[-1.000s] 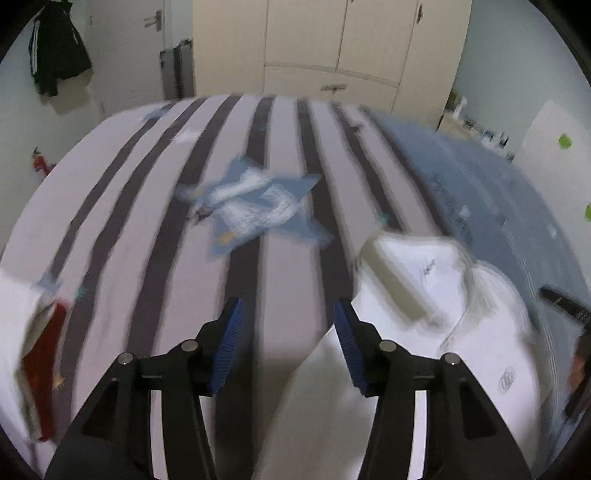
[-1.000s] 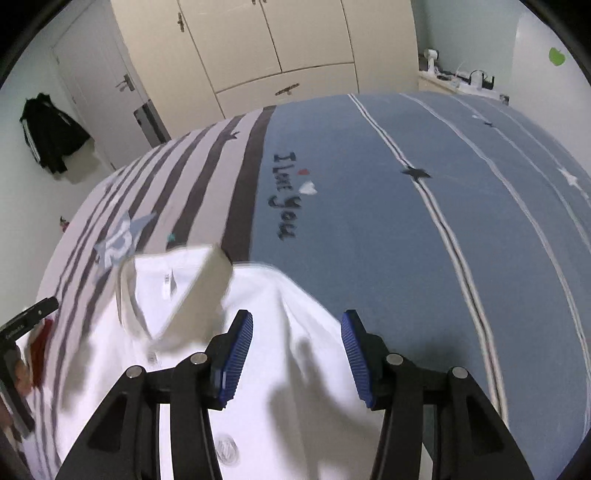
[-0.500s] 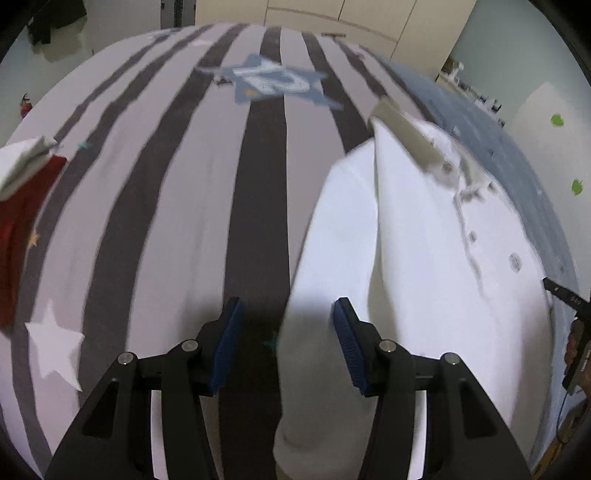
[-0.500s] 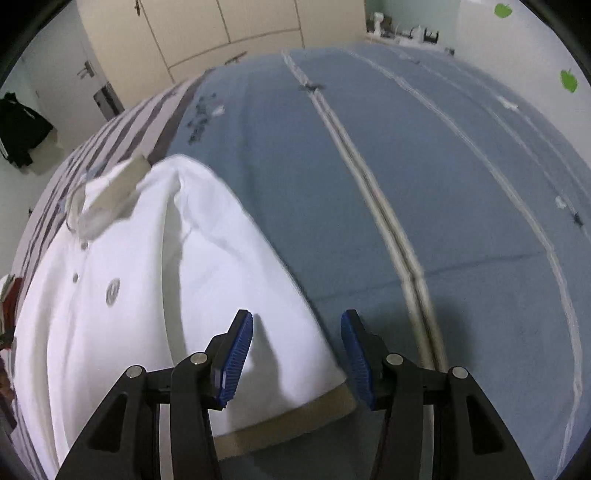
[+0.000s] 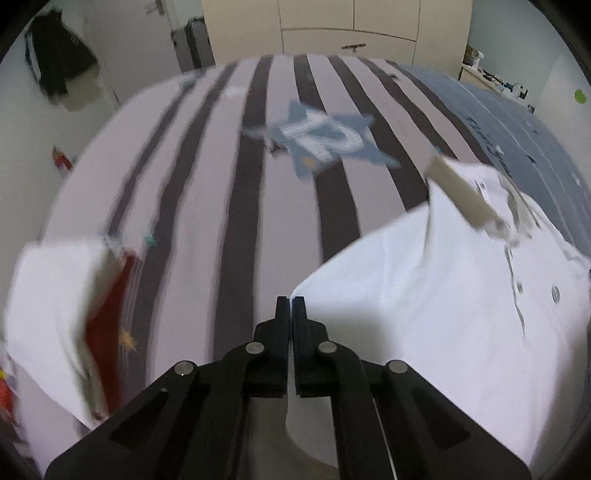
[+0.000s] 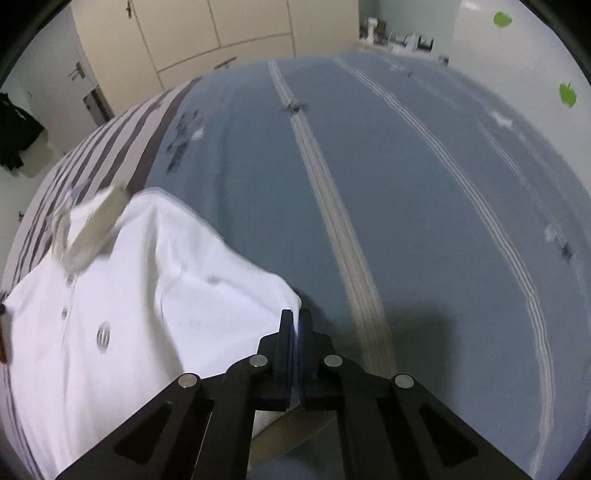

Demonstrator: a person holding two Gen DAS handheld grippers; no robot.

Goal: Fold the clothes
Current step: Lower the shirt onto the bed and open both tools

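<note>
A white polo shirt (image 5: 443,295) with a beige collar (image 5: 461,195) lies face up on the bed, buttons and a small chest logo (image 6: 103,336) showing. My left gripper (image 5: 291,302) is shut on the fabric at the shirt's left sleeve edge, a strip of white cloth pinched between its blue pads. My right gripper (image 6: 295,317) is shut on the right sleeve (image 6: 258,295), whose beige cuff (image 6: 291,424) hangs below the jaws. The shirt's lower part is hidden behind both grippers.
The bed cover is grey-and-white striped (image 5: 240,221) on the left with a blue star patch (image 5: 325,140), and plain blue (image 6: 406,221) on the right. A folded pile of white and red clothes (image 5: 66,314) sits at the left. Cupboards (image 5: 351,26) stand behind the bed.
Both grippers went from open around the sleeve edges to shut on the fabric. Both views have swung so the shirt's collar sits farther away and the sleeves rise toward the jaws.
</note>
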